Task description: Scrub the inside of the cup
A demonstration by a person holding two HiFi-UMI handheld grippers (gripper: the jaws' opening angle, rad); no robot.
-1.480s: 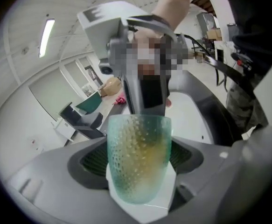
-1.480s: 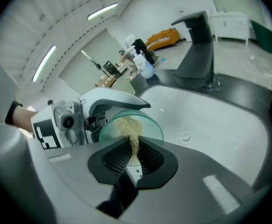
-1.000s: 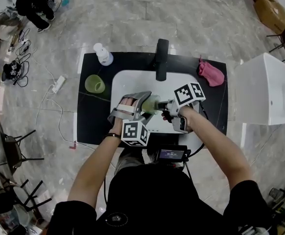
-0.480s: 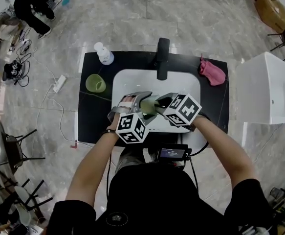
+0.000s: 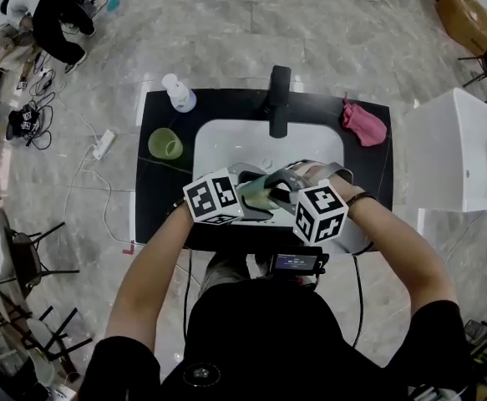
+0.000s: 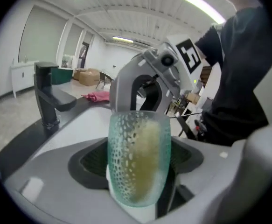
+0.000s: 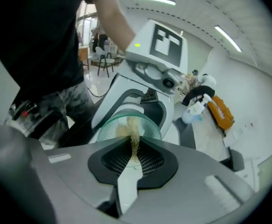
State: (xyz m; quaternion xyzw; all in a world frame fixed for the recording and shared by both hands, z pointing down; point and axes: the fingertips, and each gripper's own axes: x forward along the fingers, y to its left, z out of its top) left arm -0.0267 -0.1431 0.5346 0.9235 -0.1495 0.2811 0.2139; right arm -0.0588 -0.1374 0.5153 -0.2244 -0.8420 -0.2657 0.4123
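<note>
Left gripper view: we are clamping the left gripper [image 6: 138, 171] around the cup [image 6: 138, 139]. Our right gripper [image 7: 135, 143] is pinching the yellowish scrubber [image 7: 133, 130] inside it; scrubbing seems under way, not finished.

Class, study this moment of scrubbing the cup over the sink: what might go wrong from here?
1. The left tool grips the translucent cup only by its sides, above the sink. A hard scrubbing push might make it slip and drop.
2. The right tool pinches just a thin edge of the yellow scrubber, which reaches into the cup. It may pull free and stay inside.
</note>
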